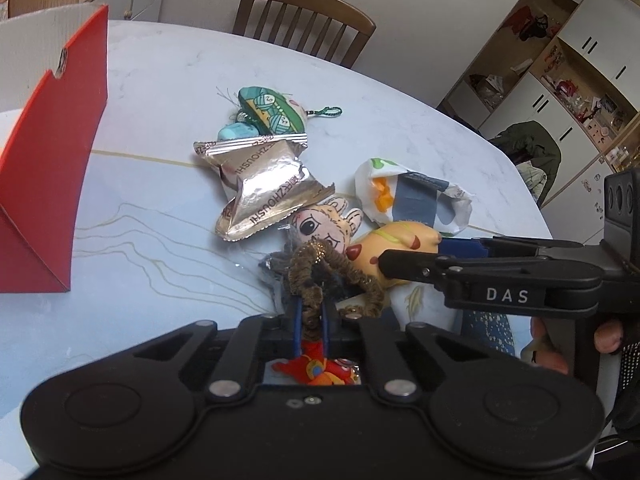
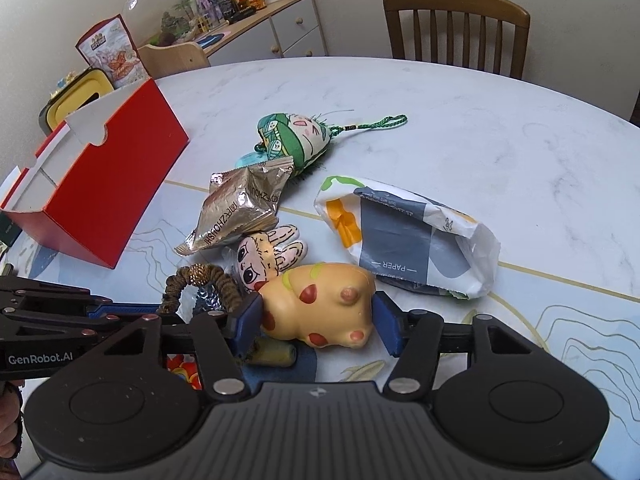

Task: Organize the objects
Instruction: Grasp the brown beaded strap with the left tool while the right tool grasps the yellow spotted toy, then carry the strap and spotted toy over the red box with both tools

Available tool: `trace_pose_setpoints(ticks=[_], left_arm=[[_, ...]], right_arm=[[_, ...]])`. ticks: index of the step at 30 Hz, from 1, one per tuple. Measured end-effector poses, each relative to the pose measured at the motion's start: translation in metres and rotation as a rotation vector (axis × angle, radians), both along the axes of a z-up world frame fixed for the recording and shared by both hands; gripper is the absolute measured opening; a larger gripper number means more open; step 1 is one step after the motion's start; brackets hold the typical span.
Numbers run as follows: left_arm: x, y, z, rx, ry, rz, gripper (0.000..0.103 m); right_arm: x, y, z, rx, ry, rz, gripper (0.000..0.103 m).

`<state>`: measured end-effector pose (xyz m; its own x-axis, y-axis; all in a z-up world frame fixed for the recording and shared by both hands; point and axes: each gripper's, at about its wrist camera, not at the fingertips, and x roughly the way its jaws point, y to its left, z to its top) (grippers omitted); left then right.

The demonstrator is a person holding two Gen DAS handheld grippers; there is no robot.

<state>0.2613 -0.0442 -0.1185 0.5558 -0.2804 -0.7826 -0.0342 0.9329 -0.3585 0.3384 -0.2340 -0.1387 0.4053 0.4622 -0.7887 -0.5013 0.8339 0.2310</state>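
Note:
A pile of small things lies on the pale marble table (image 2: 480, 128). My left gripper (image 1: 311, 314) is shut on a brown fuzzy loop (image 1: 320, 268), which also shows in the right wrist view (image 2: 200, 280). My right gripper (image 2: 320, 320) has its blue pads on both sides of a yellow squishy toy with red spots (image 2: 324, 308); the toy also shows in the left wrist view (image 1: 384, 244). A cartoon-face plush (image 2: 264, 256) lies just behind it. A silver foil snack packet (image 2: 240, 208), a green plush charm (image 2: 296, 136) and a crumpled paper bag (image 2: 408, 236) lie beyond.
An open red box (image 2: 112, 184) stands at the left of the table. A red-orange toy (image 1: 320, 368) lies under my left gripper. A wooden chair (image 2: 456, 28) stands at the far edge. A cabinet with clutter (image 2: 256, 20) is behind the table.

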Motion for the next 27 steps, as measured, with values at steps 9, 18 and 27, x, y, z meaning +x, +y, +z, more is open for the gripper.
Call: trace_pose_setpoints(ticks=[9, 18, 27], left_arm=[[-0.010, 0.001, 0.033, -0.062, -0.044, -0.021, 0.006], [-0.024, 0.013, 0.076, -0.063, -0.066, -0.042, 0.006], [-0.041, 0.044, 0.115, -0.047, -0.128, -0.041, 0.006]], right_arm=[[-0.018, -0.015, 0.034, 0.051, -0.025, -0.028, 0.058], [-0.049, -0.012, 0.074, 0.064, -0.062, -0.005, 0.058], [-0.075, 0.020, 0.111, 0.071, -0.107, 0.042, 0.058]])
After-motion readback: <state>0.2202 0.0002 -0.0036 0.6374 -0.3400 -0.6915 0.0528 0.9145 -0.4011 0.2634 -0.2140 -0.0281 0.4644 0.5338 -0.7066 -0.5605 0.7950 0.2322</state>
